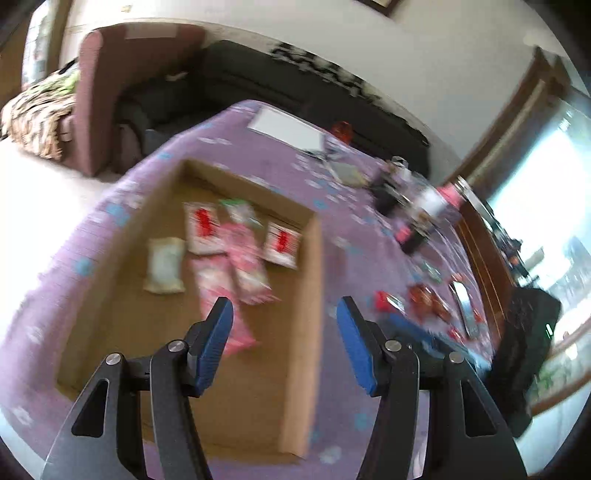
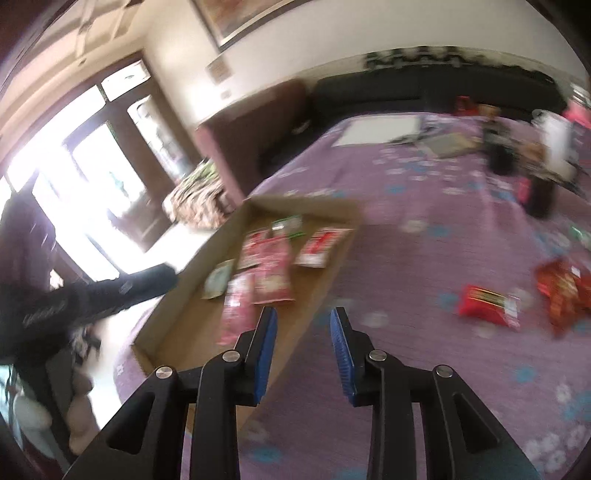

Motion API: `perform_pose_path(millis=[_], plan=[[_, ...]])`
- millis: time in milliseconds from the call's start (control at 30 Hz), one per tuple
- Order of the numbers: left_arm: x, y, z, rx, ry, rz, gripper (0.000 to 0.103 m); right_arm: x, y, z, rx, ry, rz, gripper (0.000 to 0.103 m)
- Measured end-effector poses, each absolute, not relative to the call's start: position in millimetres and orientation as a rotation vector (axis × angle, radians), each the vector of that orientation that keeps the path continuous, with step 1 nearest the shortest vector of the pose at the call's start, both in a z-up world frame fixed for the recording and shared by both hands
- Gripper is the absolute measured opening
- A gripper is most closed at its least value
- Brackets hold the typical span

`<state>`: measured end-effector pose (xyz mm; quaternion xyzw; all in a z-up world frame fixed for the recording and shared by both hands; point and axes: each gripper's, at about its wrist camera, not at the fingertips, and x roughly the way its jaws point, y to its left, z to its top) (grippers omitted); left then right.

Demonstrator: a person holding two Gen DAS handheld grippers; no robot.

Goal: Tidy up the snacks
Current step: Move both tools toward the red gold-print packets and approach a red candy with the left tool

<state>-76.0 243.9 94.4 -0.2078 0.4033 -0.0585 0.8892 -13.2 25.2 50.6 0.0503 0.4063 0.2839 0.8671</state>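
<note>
Left wrist view: left gripper (image 1: 284,314), jaws parted and empty, above the cardboard box (image 1: 303,295) holding packets (image 1: 243,258). Right wrist view: right gripper (image 2: 303,325), slightly parted, empty; approach the red packet (image 2: 487,304) on the tablecloth (image 2: 424,258) squarely.

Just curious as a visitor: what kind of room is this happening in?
Probably a home living room: a dark sofa along the wall, a framed picture above, and a table under a purple flowered cloth holding a cardboard tray of snacks.
</note>
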Motion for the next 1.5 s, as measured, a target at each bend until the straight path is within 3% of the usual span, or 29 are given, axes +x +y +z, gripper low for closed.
perform_pose_path(millis=[400,667,700,767,933,1000,1067,1167,1233,1367,1400,1433,1500], plan=[[-59,142,91,-0.262,0.908,-0.243,0.057,52,-167,23,0.262,0.838,0.226,0.035],[-18,93,82,-0.092,0.961,-0.281,0.057,76,-160,1,0.234,0.854,0.310,0.035],[-9,83,78,-0.053,0.967,-0.305,0.057,76,-157,1,0.213,0.846,0.310,0.037],[7,67,69,0.013,0.988,-0.355,0.057,77,-151,0,0.187,0.830,0.325,0.052],[35,32,47,0.190,0.989,-0.399,0.057,73,-144,0,0.154,0.823,0.336,0.056],[42,21,44,0.266,0.954,-0.408,0.057,73,-143,-1,0.140,0.833,0.327,0.051],[48,11,39,0.341,0.930,-0.438,0.057,74,-144,-2,0.112,0.851,0.296,0.021],[52,-3,28,0.421,0.931,-0.481,0.057,76,-156,-1,0.157,0.892,0.297,0.003],[53,-11,19,0.470,0.942,-0.503,0.057,78,-165,-1,0.194,0.924,0.298,0.003],[50,-13,16,0.469,0.965,-0.510,0.057,79,-179,-1,0.268,0.927,0.347,0.009],[50,-10,17,0.446,0.987,-0.512,0.050,79,-183,0,0.303,0.907,0.359,0.010],[49,-9,18,0.432,1.000,-0.518,0.045,79,-185,0,0.314,0.895,0.362,0.014],[39,-7,21,0.447,0.989,-0.524,0.036,79,-188,3,0.326,0.856,0.361,0.034]])
